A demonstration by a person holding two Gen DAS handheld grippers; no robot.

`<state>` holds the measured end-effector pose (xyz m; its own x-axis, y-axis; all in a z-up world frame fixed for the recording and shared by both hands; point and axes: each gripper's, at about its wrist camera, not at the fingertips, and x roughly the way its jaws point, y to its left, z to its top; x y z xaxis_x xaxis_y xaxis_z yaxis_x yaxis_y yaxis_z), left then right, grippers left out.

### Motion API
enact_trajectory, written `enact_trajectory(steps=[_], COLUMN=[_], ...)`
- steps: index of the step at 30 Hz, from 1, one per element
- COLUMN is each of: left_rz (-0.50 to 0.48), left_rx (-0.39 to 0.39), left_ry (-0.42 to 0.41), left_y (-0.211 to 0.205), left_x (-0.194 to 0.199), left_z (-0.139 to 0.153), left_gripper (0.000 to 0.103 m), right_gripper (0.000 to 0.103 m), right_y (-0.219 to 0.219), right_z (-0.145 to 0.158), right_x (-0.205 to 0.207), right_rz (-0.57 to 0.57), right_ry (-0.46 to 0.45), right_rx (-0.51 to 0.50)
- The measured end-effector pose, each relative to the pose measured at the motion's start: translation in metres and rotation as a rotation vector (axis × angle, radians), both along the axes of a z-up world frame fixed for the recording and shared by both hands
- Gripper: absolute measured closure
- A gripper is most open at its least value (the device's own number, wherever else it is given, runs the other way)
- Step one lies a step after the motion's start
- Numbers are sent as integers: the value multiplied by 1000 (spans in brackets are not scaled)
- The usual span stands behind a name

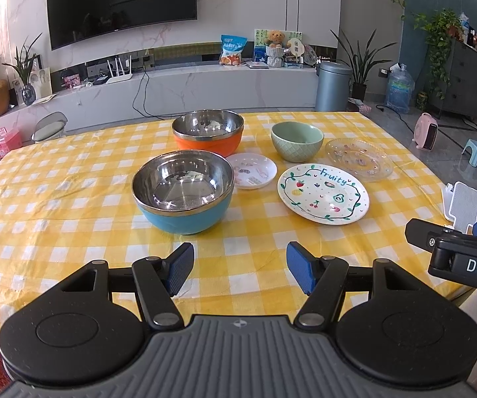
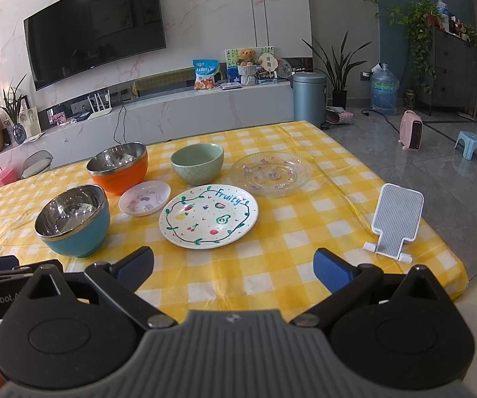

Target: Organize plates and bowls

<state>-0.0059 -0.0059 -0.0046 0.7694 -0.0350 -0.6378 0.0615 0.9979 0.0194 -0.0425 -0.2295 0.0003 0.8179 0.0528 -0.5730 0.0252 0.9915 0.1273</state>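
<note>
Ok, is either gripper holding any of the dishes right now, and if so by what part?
Nothing is held. The left gripper and right gripper are both open and empty, short of the blue bowl and the Fruity plate.

Phone stand partly behind right claw

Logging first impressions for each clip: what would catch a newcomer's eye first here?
The yellow checked tablecloth dominates, with the dishes clustered mid-table: a blue bowl nearest the left gripper, an orange bowl behind it, and the "Fruity" plate in the centre. A green bowl and clear glass plate sit farther back. Both the left gripper and the right gripper hang open, holding nothing.
</note>
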Motion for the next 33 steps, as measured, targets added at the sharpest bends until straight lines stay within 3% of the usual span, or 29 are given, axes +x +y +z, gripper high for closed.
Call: enact_trajectory(steps=[7,11,18,27,33], left_rz=[-18,-24,11,59,132], left_rx=[3,11,17,-25,-127], left_ry=[-14,-20,-38,92,156], left_y=[2,10,38,82,112], left_x=[2,12,42,98,128], left_z=[5,20,48,55,45], left_gripper=[27,27,27,27,24], right_gripper=[3,3,3,3,3], right_y=[1,3,18,62,90], right_z=[-7,-4,19,47,44], right_x=[1,11,42,95,137], right_rz=[6,14,110,219,237], right_ry=[11,72,156,169,194], right_rx=[-15,-26,55,95,128])
